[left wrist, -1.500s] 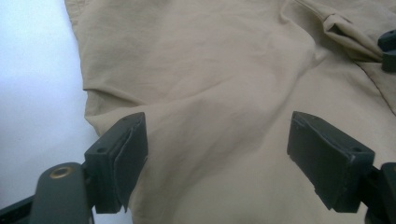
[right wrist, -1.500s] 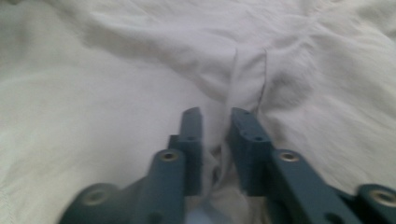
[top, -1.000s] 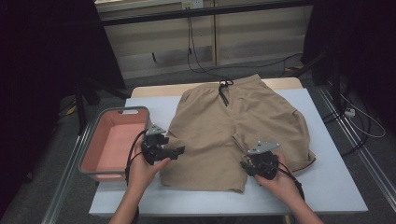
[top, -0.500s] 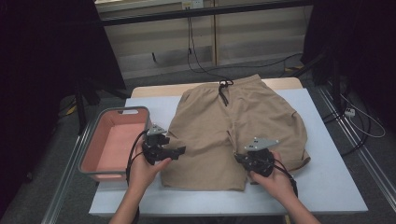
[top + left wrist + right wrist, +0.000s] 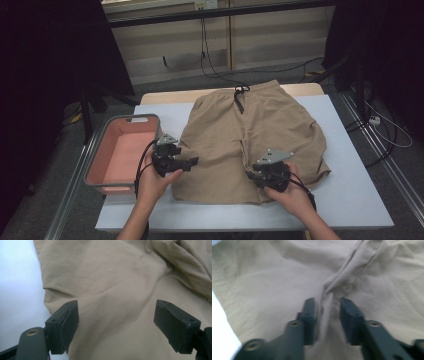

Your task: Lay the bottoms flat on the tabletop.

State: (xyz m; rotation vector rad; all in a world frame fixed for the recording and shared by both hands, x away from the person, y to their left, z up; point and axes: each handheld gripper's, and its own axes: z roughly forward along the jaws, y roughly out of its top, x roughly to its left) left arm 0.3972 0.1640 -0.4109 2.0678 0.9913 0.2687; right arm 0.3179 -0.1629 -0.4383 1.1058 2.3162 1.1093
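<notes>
Then, a pair of beige cotton shorts (image 5: pixel 250 135) lay flat in the middle of the pale blue rectangular table (image 5: pixel 360 200), with the black drawstring (image 5: pixel 240 97) of the waistband at twelve o'clock and both leg hems at six o'clock. At nine o'clock from the shorts, a grey plastic bin with a pink inside (image 5: pixel 122 155) stood on the table edge.

The left gripper (image 5: pixel 192 161) was held just at the nine o'clock edge of the shorts, low over the left leg. Its jaws were spread wide, and in the left gripper view (image 5: pixel 116 325) only smooth fabric lay between them, with no pad pressing on it.

The right gripper (image 5: pixel 252 175) was over the inner part of the right leg, near the hem at about five o'clock from the middle of the shorts. Its jaws had just been opening. In the right gripper view (image 5: pixel 327 317) a raised fold of the fabric stood between the two pads; this picture was blurred, but the pads seemed to stand a little apart from the fold and not pinch it.
</notes>
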